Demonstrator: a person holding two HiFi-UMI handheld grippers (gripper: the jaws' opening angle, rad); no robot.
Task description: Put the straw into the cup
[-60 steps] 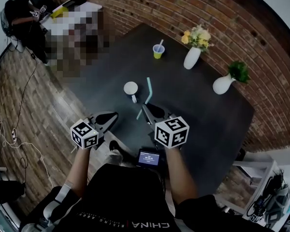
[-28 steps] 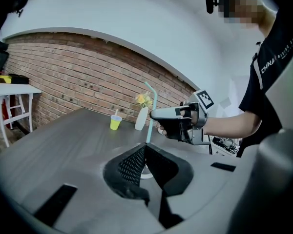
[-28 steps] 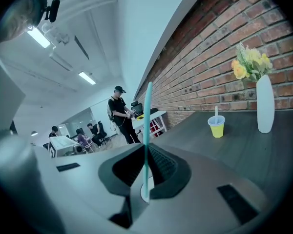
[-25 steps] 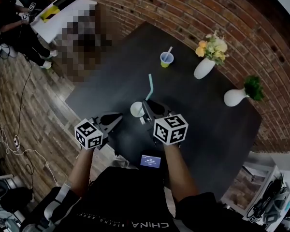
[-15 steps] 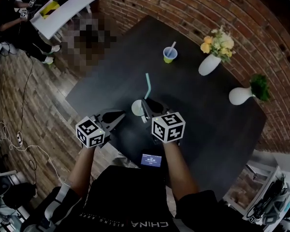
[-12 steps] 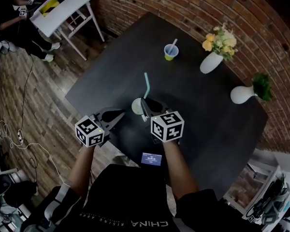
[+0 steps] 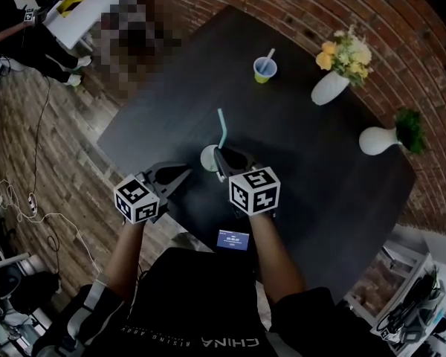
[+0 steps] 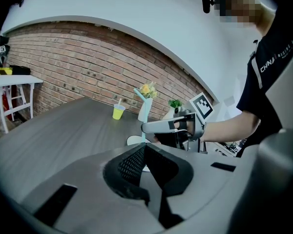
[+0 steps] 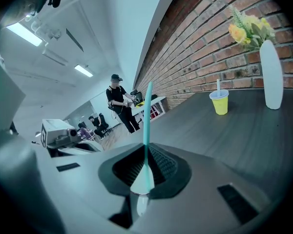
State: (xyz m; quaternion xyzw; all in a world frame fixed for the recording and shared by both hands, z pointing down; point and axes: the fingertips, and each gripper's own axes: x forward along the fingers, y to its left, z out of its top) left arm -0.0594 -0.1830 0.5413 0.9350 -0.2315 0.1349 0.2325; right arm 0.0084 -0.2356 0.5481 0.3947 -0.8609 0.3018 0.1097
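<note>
Both bare forearms reach forward from the body, side by side, with the right gripper (image 7: 221,155) held a bit further out than the left gripper (image 7: 181,174), and each one's marker cube faces up at the head camera. The right gripper's jaws are pinched together on the lower end of the straw (image 9: 147,116), which sticks up out of them. The left gripper's jaws are closed tip to tip with nothing in them, pointed over toward the right one.
</note>
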